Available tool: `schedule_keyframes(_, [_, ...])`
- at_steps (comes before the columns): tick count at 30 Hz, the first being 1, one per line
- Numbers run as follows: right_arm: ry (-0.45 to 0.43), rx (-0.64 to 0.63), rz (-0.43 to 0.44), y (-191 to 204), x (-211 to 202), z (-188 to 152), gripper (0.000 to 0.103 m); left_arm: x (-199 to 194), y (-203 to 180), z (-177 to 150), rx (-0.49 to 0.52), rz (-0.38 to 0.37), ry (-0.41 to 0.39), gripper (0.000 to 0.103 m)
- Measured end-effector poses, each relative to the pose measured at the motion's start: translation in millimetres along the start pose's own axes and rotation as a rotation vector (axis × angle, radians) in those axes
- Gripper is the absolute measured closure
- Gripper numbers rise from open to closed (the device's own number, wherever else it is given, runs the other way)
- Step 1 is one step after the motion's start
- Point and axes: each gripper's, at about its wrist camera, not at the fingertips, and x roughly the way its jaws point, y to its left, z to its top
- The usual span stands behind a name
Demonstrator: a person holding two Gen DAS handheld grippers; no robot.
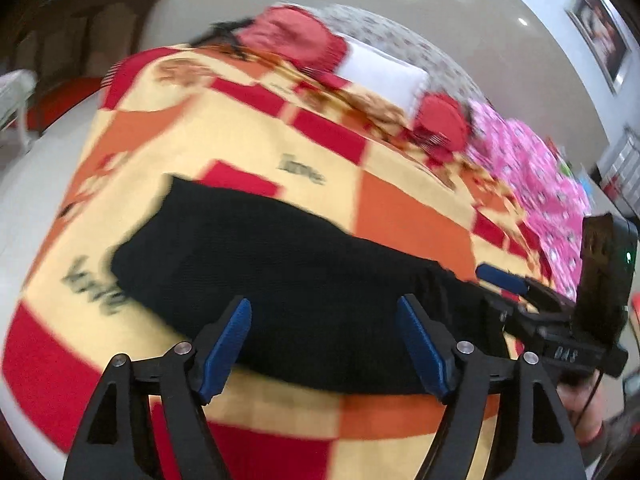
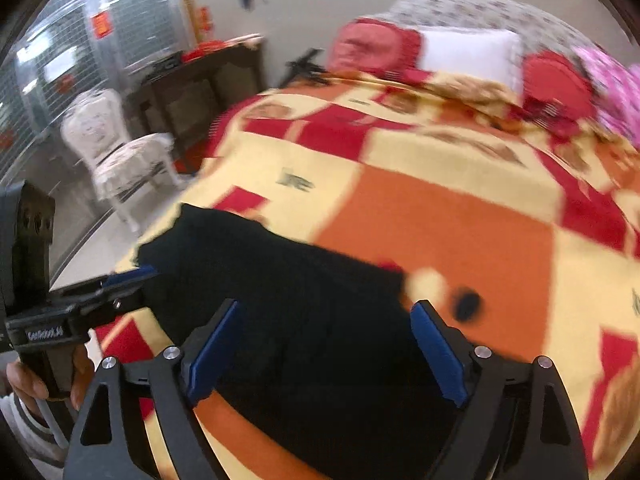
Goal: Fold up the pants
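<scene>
Black pants [image 1: 280,280] lie flat in a folded band across the lower middle of the frame, on a red, orange and cream checked blanket [image 1: 400,216]. The left gripper [image 1: 324,344] and the right gripper [image 2: 324,348] both stand wide apart over the cloth, nothing pinched between them.

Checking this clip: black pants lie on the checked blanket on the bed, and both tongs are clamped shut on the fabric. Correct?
Not quite. The black pants do lie on the checked blanket, but neither pair of tongs grips them. The left tongs stand open in the left wrist view, and the right tongs stand open in the right wrist view, with nothing pinched between the blue pads.
</scene>
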Motion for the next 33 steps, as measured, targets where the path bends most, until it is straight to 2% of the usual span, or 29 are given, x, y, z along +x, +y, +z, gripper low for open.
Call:
schedule_keyframes(6, [0.05,-0.104,0.102,45.0,49.0,38.9,0.013,-23.4,42.1,-10.4,-0.098,0.077,-0.034,0.028])
schedule_keyframes(11, [0.106,-0.193,0.155,85.0,94.1,62.1,0.013,-21.7,59.0,-14.5,-0.163,0.088,-0.025,0.028])
schedule_keyframes(16, [0.14,-0.283,0.164,112.4,124.2,75.2,0.013,-6.4,65.0,-13.0,-0.208,0.079,-0.002,0.028])
schedule_keyframes(23, [0.186,-0.351,0.187,133.1,160.6,83.3,0.013,11.2,71.1,-4.4,-0.224,0.063,-0.025,0.025])
schedule_keyframes(29, [0.253,-0.328,0.227,134.4,187.5,77.7,0.016,21.3,73.0,-2.9,-0.21,0.063,-0.05,0.023])
schedule_keyframes(30, [0.266,-0.31,0.242,134.0,191.4,74.7,0.024,22.6,73.6,-2.7,-0.209,0.06,-0.054,0.024])
schedule_keyframes(31, [0.242,-0.315,0.235,135.4,190.1,74.2,0.033,23.2,73.6,-2.4,-0.207,0.056,-0.056,0.027])
schedule_keyframes(32, [0.238,-0.319,0.24,136.3,187.9,73.7,0.041,23.7,73.6,-2.3,-0.203,0.053,-0.057,0.048])
schedule_keyframes(33, [0.239,-0.309,0.259,136.2,185.3,73.5,0.054,25.0,73.4,-2.2,-0.197,0.051,-0.048,0.066])
